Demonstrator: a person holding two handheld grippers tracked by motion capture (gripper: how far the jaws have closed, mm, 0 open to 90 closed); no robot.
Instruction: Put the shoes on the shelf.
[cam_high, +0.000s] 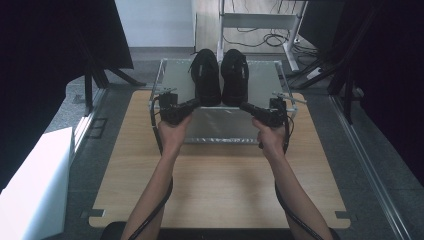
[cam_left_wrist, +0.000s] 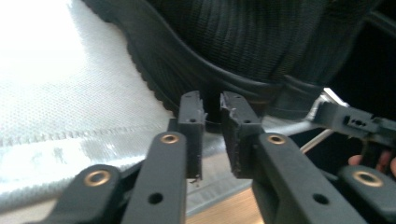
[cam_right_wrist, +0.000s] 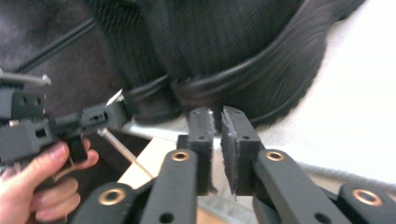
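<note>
two black shoes sit side by side on a pale mesh tray, heels toward the person: the left shoe (cam_high: 206, 77) and the right shoe (cam_high: 235, 76) touch or nearly touch along their inner sides. the tray (cam_high: 220, 127) rests on a metal frame at the far half of the wooden worktop (cam_high: 220, 185). the left gripper (cam_high: 196, 103) points at the heel of the left shoe, its jaws parted by a narrow gap with nothing between them. the right gripper (cam_high: 243, 106) points at the heel of the right shoe, jaws likewise slightly apart and empty, just short of the sole.
</note>
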